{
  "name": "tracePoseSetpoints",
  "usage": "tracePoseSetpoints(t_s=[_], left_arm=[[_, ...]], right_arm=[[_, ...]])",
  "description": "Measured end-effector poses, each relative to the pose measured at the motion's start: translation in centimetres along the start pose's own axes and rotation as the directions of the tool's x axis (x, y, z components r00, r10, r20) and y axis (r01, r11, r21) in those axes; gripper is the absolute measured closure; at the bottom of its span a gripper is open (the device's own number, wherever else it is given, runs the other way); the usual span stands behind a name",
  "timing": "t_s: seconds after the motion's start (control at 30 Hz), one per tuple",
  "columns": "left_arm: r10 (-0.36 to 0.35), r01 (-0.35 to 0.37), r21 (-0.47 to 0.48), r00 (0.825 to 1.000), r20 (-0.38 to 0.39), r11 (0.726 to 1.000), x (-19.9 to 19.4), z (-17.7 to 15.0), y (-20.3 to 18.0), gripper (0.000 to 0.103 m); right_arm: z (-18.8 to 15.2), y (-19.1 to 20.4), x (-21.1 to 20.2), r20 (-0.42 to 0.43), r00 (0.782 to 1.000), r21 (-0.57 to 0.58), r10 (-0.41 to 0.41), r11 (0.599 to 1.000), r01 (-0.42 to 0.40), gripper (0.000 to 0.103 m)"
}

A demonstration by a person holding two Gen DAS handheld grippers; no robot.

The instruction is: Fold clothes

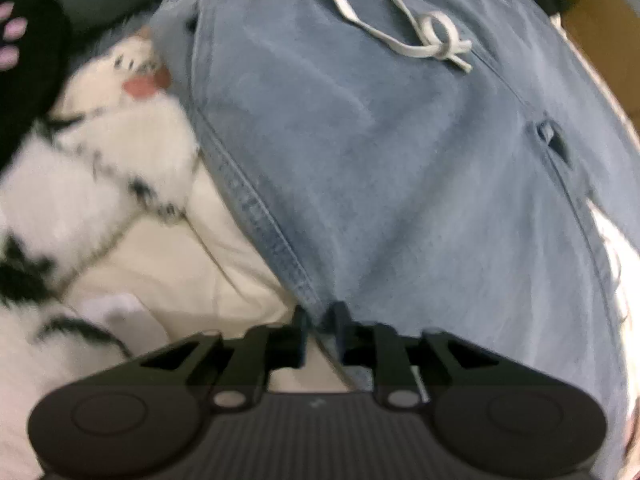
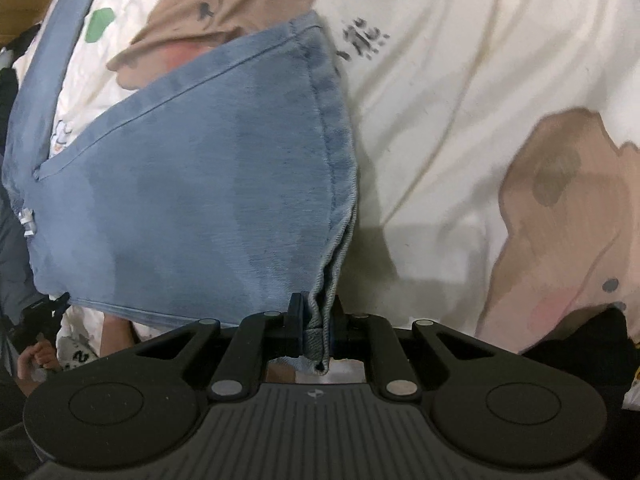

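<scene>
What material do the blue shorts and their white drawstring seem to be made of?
Blue shorts: apparently denim, washed and matte, with faded patches, a twill weave and stitched hems. White drawstring: probably flat woven cotton tape, matte and knotted; blur leaves this uncertain.

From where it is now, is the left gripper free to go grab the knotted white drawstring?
Probably not yet. The left gripper is shut on the denim shorts at their side seam, so it must let go first. Otherwise the way looks free: the drawstring lies exposed on top of the denim, uncovered.

Blurred dark lettering point(image 2: 362, 38) on the white bedsheet point(image 2: 460, 100), upper middle of the right wrist view, is staying unreadable; a hand point(image 2: 38, 356) is showing only partly at lower left.
</scene>
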State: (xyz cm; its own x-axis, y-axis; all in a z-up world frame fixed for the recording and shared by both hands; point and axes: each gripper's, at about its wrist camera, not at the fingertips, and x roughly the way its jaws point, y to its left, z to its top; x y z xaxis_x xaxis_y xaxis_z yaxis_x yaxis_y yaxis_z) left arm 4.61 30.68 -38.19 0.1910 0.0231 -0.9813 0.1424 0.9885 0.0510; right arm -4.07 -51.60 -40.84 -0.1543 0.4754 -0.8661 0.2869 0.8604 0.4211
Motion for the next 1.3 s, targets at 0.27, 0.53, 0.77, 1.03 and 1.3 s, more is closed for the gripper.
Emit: tracePoseSetpoints(t_s=[0.27,0.53,0.77,1.03,1.3], left_arm=[[0.054,-0.059,0.032,0.989,0.136,0.998,-4.1,2.9,1.4,0.078],[0.149,-0.167,0.064,0.963,0.223,0.984,-2.8,9.5,3.0,0.092],[0.151,-0.176,0.099,0.963,0.221,0.979,0.4,12.0,2.3,0.097],[0.257,-0.281,0.098,0.945,0.201,0.955,4.7,12.8,3.2,0.100],[0.231,-0.251,0.055,0.942,0.245,0.966,2.3,13.4,3.7,0.097]], right_arm=[[0.0,-1.0,-2.0,0.087,0.996,0.012,0.012,1.000,-0.013,0.071],[2.0,1.3,-3.4,0.194,0.981,-0.069,0.017,0.998,-0.003,0.070],[4.2,4.4,-3.9,0.263,0.965,-0.145,0.023,0.989,0.016,0.069],[7.3,9.1,-2.5,0.271,0.962,-0.255,0.021,0.966,0.051,0.069],[9.0,11.3,2.7,0.252,0.966,-0.262,-0.050,0.958,0.118,0.069]])
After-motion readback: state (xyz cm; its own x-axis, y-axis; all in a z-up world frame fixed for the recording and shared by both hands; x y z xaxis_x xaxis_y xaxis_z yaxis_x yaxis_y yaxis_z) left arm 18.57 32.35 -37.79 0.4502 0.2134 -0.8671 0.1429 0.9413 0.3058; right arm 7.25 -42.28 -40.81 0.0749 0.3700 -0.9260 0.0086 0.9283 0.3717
